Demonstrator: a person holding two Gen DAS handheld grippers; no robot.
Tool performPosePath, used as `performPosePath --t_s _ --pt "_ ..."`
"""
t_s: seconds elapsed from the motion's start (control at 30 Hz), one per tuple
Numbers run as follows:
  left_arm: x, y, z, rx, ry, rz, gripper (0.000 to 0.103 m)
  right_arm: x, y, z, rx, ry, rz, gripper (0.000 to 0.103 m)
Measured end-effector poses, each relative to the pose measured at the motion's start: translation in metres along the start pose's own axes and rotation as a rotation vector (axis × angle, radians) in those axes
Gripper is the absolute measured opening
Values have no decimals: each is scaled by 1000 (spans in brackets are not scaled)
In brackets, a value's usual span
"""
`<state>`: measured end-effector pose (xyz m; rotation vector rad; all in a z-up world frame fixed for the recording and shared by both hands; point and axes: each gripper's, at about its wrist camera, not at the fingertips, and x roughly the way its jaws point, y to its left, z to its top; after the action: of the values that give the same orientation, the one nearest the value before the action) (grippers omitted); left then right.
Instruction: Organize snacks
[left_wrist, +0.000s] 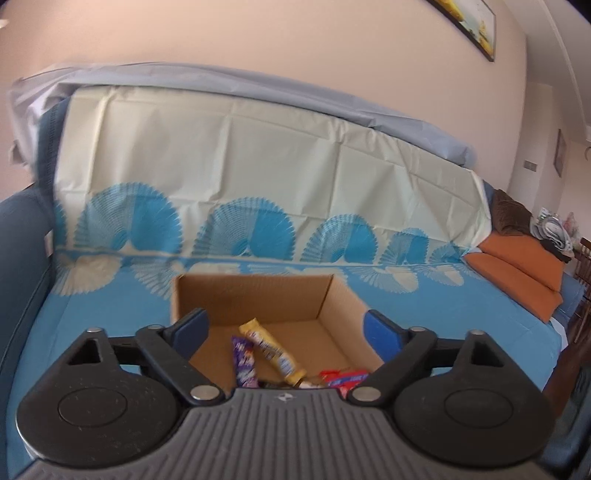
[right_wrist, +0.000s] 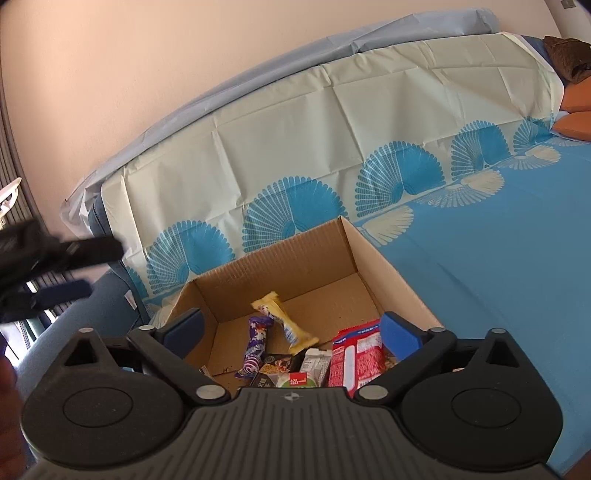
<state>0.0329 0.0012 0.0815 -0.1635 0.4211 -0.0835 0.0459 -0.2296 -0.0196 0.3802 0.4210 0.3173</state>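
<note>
matt corrugated cardboard box (right_wrist: 280, 266), glossy wrappers (right_wrist: 280, 325)

1. a sofa (left_wrist: 22, 236) with dark blue upholstery carries everything; its armrest shows at the left edge of the left wrist view.
2. a plastic cover (left_wrist: 461, 310) printed with blue and cream fans lies over the seat and runs up the backrest, creased in a grid of folds.
3. an open cardboard box (right_wrist: 391, 266) stands directly on the covered seat, flaps gone or folded away, with snack packets inside.
4. two orange cushions (left_wrist: 524, 269) lie stacked at the far end of the seat, well apart from the box.
</note>
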Motion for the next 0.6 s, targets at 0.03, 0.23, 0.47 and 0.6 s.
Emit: performPosePath --t_s 0.03,0.23,0.47,0.6 --pt "-9 4 -7 -11 -4 8 100 0 1 -1 -6 7 -5 102" --pt "-53 15 -36 -51 -23 53 102 -4 9 -3 -27 42 -50 102" --pt "-73 6 -46 -90 15 38 103 -19 23 -6 -88 36 -88 102" --pt "-78 2 -71 -68 38 0 103 -31 27 -5 -129 34 -101 102"
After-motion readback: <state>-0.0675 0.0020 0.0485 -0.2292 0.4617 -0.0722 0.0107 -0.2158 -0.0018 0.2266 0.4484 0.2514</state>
